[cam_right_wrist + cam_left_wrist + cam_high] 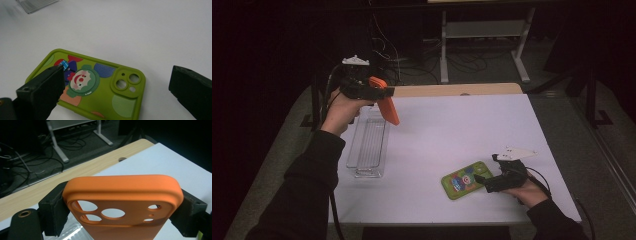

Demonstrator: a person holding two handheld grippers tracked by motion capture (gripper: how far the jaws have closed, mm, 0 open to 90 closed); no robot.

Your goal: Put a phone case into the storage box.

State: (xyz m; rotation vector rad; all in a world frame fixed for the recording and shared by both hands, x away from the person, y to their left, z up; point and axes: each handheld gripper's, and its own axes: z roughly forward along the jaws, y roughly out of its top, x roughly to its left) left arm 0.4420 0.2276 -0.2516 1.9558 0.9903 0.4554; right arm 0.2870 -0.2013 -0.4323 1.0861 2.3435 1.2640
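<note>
**Orange case up in the air, green case flat on the bench**

The left gripper (379,95) is raised above the far left corner of the bench (447,130), and its jaws are clamped on the orange phone case (388,106), one pad on each long edge. In the left gripper view the orange phone case (122,200) sits squarely between the two black pads, camera cut-outs facing the lens. Below it, along the left edge of the bench, lies a clear plastic tray (368,145).

Over to the near right corner: the green phone case (464,180) lies flat on the bench, its clown picture facing up. The right gripper (484,181) is low at the case's right end, its jaws spread wide and gripping nothing. In the right gripper view, the green phone case (100,87) rests between and beneath the two black jaws, which stand clear of its edges.
</note>
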